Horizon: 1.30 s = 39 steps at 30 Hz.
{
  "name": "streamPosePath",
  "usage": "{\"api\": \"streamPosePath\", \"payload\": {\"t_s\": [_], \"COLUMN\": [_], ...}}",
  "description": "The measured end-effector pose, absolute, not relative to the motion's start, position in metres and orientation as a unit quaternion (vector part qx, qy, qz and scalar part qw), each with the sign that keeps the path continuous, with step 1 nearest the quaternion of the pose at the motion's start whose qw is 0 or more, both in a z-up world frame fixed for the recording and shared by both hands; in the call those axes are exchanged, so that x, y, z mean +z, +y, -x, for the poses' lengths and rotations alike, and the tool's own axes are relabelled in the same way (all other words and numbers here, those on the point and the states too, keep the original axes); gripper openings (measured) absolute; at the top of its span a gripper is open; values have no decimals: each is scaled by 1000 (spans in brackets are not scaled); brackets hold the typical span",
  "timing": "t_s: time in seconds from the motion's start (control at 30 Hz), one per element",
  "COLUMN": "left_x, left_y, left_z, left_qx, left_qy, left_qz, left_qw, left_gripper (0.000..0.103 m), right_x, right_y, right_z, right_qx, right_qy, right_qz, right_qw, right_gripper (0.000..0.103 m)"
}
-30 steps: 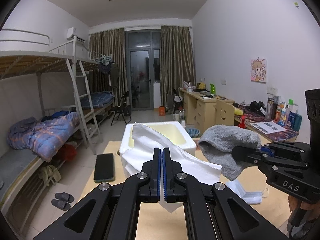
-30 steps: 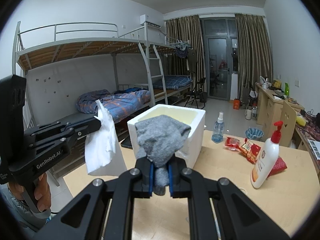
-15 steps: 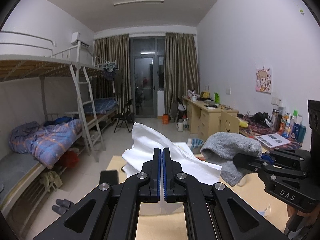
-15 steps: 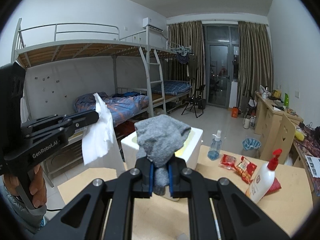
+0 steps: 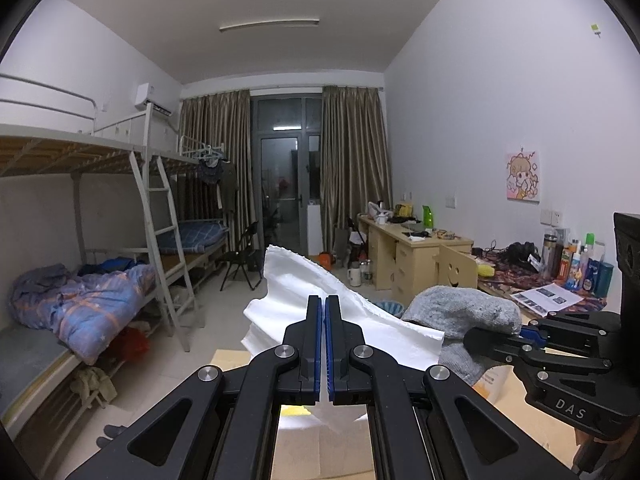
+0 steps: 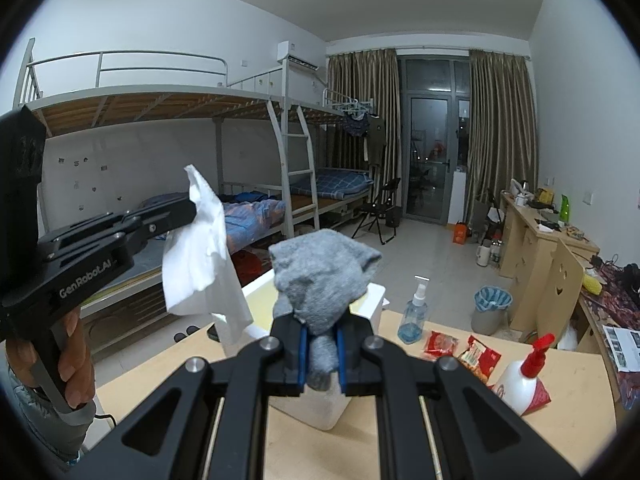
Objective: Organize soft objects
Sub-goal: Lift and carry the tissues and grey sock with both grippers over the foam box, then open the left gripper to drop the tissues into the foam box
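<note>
My left gripper (image 5: 323, 304) is shut on a white cloth (image 5: 296, 288), which hangs in the air ahead of it. In the right wrist view that gripper (image 6: 188, 212) enters from the left, with the white cloth (image 6: 200, 268) drooping from its tips. A grey knitted cloth (image 6: 324, 276) is bunched above my right gripper (image 6: 320, 338), which is shut on it. Below both sits a white foam box (image 6: 374, 300) with a yellowish inside, mostly hidden behind the fingers. The left wrist view shows the right gripper (image 5: 478, 338) and the grey cloth (image 5: 460, 312) at the right.
On the wooden table (image 6: 560, 432) stand a small blue spray bottle (image 6: 414, 312), red snack packets (image 6: 460, 348) and a white pump bottle with a red top (image 6: 520, 380). Bunk beds (image 6: 160, 104) line the left wall and desks (image 6: 536, 232) the right.
Both grippers have risen with their cloths still held. The foam box and table have dropped lower in both views, and the phone is out of the left wrist view.
</note>
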<state>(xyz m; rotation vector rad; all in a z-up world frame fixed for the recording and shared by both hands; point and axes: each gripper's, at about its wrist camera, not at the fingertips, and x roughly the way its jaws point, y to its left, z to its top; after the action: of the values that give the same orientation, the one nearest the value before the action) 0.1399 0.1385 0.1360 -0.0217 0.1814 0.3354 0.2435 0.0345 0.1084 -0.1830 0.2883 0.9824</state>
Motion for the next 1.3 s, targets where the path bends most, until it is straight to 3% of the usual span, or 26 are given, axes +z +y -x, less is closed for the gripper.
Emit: {"api": "streamPosePath", "payload": {"t_s": [1.3], "left_x": [56], "left_y": [192], "left_z": [-266], "left_qx": [160], "left_qy": [239], "left_qz": [59], "left_qw": [956], "left_gripper": [3], "right_x": [86], "right_y": [42], "right_z": [-271], "right_qx": [454], "right_qy": [175], "right_qz": [80], "right_qw": [870], "right_gripper": [14]}}
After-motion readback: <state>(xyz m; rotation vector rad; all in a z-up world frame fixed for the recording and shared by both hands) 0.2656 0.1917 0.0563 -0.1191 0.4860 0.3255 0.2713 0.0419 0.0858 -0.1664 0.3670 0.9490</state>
